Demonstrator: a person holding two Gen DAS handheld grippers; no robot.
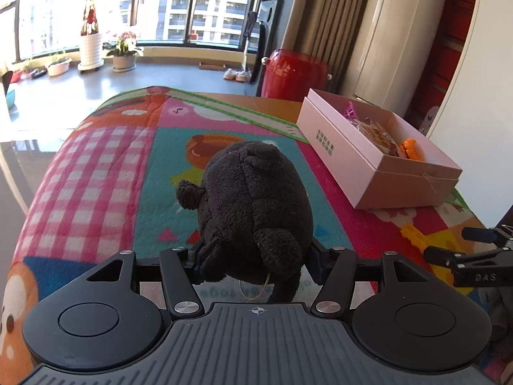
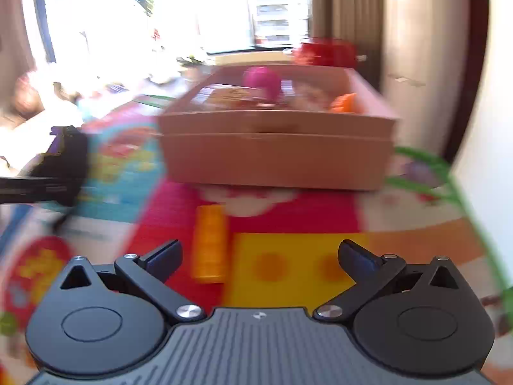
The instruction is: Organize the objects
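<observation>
A black plush toy (image 1: 253, 205) is seen above the colourful mat. An open pink box (image 1: 362, 160) lies to its right. A yellow block (image 2: 210, 243) lies flat before the box.

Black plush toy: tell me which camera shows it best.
The left wrist view: the black plush toy fills the centre, sharp, gripped by the left gripper. The right wrist view shows it only as a motion-blurred dark shape at the left edge.
</observation>
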